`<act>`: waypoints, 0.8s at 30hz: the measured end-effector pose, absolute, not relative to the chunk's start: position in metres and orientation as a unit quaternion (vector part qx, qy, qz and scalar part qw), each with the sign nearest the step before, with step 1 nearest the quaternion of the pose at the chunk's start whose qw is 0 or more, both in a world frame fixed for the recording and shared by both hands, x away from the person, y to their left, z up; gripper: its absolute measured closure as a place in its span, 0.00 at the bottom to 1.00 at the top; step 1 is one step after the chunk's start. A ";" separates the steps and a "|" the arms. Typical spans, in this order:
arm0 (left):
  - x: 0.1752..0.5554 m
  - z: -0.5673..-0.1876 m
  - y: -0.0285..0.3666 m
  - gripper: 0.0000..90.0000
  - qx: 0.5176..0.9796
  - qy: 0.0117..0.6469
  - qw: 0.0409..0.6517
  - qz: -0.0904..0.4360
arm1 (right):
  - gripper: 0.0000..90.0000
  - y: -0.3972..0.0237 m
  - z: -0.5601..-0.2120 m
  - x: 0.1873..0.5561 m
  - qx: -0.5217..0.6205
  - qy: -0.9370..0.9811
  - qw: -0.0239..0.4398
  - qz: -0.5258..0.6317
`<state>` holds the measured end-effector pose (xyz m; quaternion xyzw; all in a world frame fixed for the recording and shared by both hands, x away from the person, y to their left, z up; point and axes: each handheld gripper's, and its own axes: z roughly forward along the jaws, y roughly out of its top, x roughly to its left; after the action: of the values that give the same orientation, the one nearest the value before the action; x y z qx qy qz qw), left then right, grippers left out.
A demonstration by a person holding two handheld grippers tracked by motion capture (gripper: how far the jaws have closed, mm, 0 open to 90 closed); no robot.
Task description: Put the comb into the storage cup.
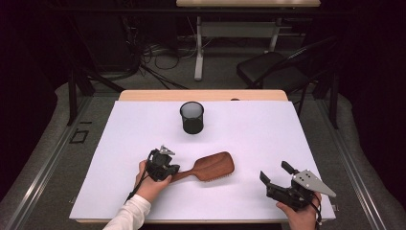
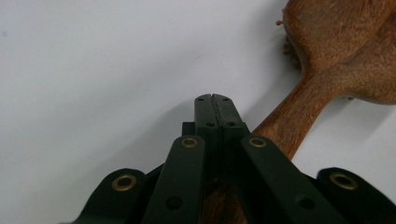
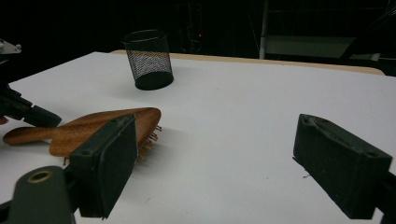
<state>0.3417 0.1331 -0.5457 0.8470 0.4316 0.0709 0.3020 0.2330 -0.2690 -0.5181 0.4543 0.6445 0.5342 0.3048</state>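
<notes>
1. the wooden hairbrush [image 1: 207, 167] lies bristles down near the front of the white table [image 1: 258, 134].
2. the left gripper [image 1: 168, 173] hangs over its handle, jaws pressed together, gripping nothing.
3. the right gripper [image 1: 274, 174] rests well apart, jaws wide and empty.

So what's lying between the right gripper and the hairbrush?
Nothing: in the high view, bare white table separates the open right gripper from the hairbrush.
</notes>
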 end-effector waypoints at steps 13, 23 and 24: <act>0.322 -0.547 0.132 1.00 0.858 0.412 0.299 0.065 | 0.15 -0.269 -0.518 0.233 0.455 0.643 0.304 0.536; 0.309 -0.546 0.126 1.00 0.867 0.395 0.296 0.060 | 0.15 -0.270 -0.518 0.233 0.455 0.642 0.304 0.537; 0.309 -0.546 0.125 1.00 0.868 0.394 0.296 0.061 | 0.15 -0.270 -0.518 0.233 0.455 0.642 0.304 0.537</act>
<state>0.3085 0.1253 -0.5464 0.8680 0.3937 0.0606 0.2965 0.2327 -0.2699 -0.5179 0.4548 0.6420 0.5369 0.3045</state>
